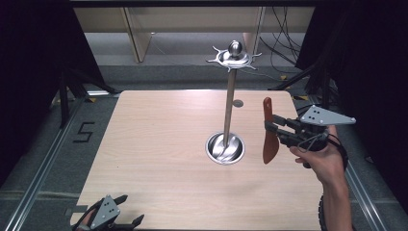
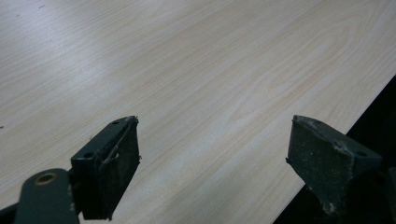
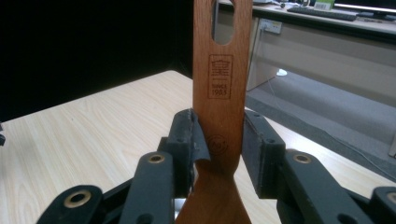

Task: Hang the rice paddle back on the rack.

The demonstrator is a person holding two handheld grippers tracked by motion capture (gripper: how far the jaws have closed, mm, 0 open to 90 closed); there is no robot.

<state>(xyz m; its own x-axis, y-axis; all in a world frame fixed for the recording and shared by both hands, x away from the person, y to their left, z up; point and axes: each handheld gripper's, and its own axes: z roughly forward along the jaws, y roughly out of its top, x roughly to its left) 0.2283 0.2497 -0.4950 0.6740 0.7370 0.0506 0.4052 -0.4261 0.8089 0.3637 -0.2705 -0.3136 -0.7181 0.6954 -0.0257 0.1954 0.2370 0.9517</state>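
Pale wood table [image 1: 159, 159]: right gripper [image 1: 270, 130] is clamping the upright wooden spatula [image 1: 269, 137], hole end up, just right of the hook stand [image 1: 230, 96]. Left gripper [image 1: 126, 211] is idling agape, farther off.

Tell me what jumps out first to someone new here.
The tall metal stand at the table's middle, its round base on the wood and a hook-rimmed crown on top. Right of it, the right gripper holds a reddish wooden spatula upright above the table. The left gripper sits open at the near left edge.
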